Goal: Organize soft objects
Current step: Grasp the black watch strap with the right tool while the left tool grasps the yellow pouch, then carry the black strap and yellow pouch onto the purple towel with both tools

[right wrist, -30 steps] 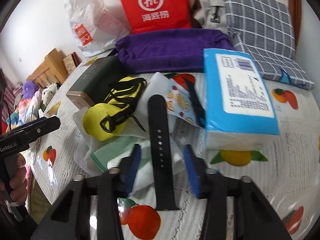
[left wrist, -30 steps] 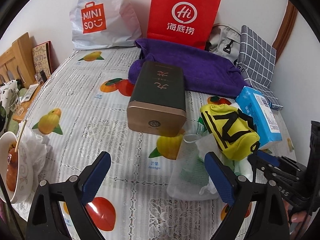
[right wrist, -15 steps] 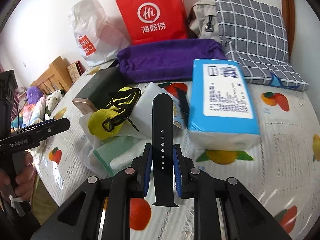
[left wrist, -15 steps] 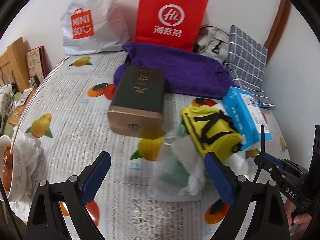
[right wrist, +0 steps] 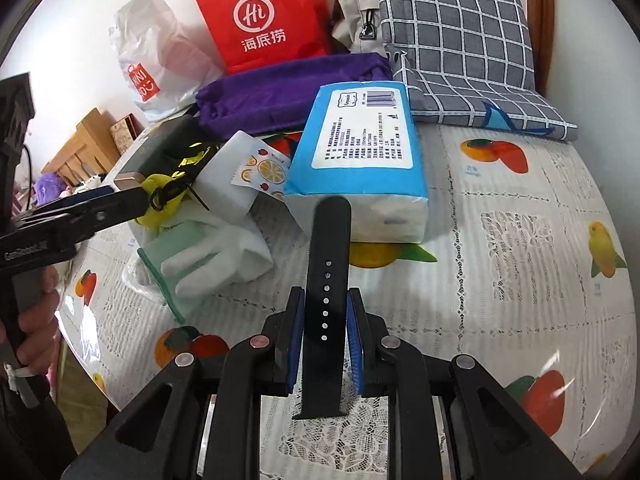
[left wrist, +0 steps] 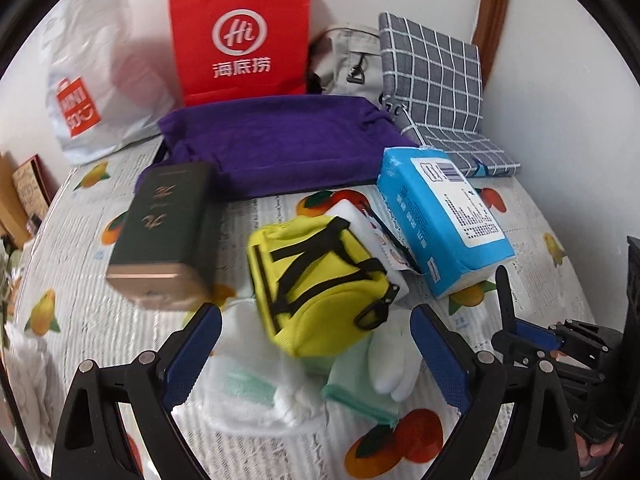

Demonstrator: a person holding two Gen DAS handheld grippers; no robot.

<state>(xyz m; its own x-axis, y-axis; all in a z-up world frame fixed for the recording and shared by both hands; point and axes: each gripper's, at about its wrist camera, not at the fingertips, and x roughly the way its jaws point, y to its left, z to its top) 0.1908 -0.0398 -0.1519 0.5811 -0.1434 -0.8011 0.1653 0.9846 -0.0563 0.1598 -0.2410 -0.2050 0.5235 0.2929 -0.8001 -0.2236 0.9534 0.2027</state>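
Note:
A yellow pouch (left wrist: 320,280) with black straps lies on a pile of white gloves and green cloth (left wrist: 384,368). My left gripper (left wrist: 314,316) is open, its blue pads on either side of the pouch's near end, not touching it. My right gripper (right wrist: 325,312) is shut on a black watch strap (right wrist: 328,264), which stands up between the pads above the fruit-print tablecloth (right wrist: 520,240). The same strap (left wrist: 505,300) shows at the right in the left wrist view. A blue tissue pack (right wrist: 360,148) lies just beyond it, and a folded purple towel (left wrist: 272,140) behind.
A dark green box (left wrist: 168,232) lies left of the pouch. A red paper bag (left wrist: 240,40), a white plastic bag (left wrist: 92,80), a grey bag (left wrist: 348,64) and a checked cushion (left wrist: 432,72) line the wall. A white fruit-sticker pack (right wrist: 248,172) leans on the tissues. The table edge (right wrist: 80,352) drops off on the left.
The right gripper's jaws shut on the black strap and lifted it off the pile. The left gripper moved right, from facing the green box to straddling the yellow pouch.

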